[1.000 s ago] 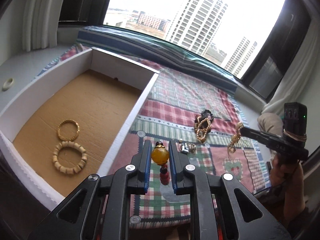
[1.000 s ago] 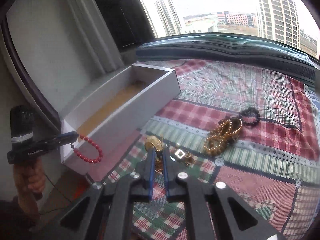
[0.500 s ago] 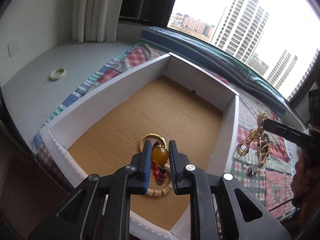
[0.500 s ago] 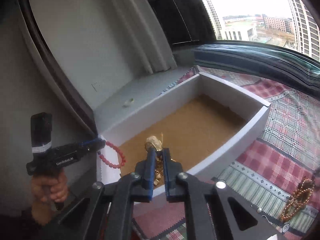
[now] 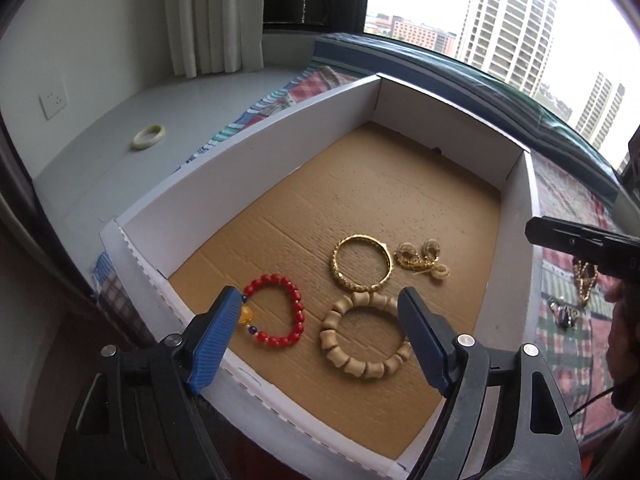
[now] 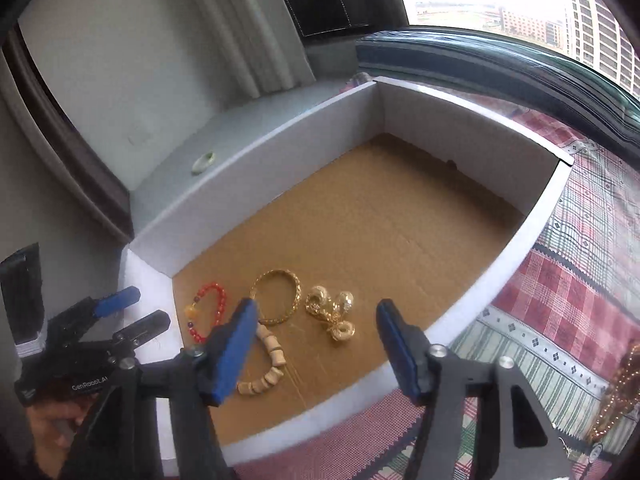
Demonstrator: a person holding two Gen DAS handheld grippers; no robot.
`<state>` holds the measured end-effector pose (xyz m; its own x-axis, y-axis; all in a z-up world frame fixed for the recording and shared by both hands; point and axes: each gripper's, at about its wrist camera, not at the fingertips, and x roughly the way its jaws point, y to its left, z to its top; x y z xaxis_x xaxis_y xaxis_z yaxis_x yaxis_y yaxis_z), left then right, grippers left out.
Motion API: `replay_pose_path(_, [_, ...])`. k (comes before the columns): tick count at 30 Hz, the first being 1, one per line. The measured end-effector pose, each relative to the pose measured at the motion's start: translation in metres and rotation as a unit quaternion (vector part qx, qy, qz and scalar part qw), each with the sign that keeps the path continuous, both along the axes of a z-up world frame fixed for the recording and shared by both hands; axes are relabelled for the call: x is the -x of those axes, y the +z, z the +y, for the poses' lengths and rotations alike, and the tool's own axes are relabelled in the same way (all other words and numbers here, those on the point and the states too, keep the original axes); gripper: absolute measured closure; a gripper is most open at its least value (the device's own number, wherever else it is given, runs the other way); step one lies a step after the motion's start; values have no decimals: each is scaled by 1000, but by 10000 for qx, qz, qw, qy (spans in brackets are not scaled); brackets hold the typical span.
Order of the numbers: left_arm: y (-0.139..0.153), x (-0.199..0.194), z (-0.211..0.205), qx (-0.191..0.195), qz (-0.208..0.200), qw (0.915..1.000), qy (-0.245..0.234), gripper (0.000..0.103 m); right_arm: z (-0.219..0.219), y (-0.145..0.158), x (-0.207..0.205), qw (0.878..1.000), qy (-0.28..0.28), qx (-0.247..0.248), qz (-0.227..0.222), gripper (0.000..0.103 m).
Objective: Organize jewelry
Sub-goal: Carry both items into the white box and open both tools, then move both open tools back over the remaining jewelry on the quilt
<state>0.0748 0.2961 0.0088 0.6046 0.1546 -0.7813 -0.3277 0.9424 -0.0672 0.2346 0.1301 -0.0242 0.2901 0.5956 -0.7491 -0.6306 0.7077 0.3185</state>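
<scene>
Both pairs of blue-padded fingers have just been opening and now stand spread with nothing between them: the left gripper [image 5: 318, 340] in the lower middle of its view, the right gripper [image 6: 316, 346] likewise. The red bead bracelet with a yellow bead [image 5: 276, 316] and the gold clustered ornament [image 6: 332, 308] lie loose in the white cardboard box with a brown floor [image 5: 248, 152]. To finish the step well, I judge each hand should lift straight up, so no pad drags a piece. At right, more gold chains [image 6: 618, 396] wait on the checked patchwork cloth [image 6: 560, 300]. A pale green ring [image 5: 149, 137] lies at upper left on the grey window ledge [image 5: 100, 152].
</scene>
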Motion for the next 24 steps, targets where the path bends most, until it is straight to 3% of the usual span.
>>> replay_pose_path(2, [7,10,-17,25,-142,9998,-149,19,-14,3,8,9999,-50,17,-107,36])
replay_pose_path(7, [19,24,-82,161,-354,9948,-937,17,-60,6,37,9939,-470,614,-789,36])
replay_pose_path(13, [18,31,-172,399,-387,9781,-2004,10,-139,-9,72,9853,-989,928,-1036,36])
replay_pose_path(18, [-15,23,-238,555,-118,9659,-2525,9,-222,-36,103,9684,-1806,1290,-1140,36])
replay_pose_path(24, [-61,10,-288,466,110,9662,-2532,9,-311,-80,127,9463,-2847,1342,-733,36])
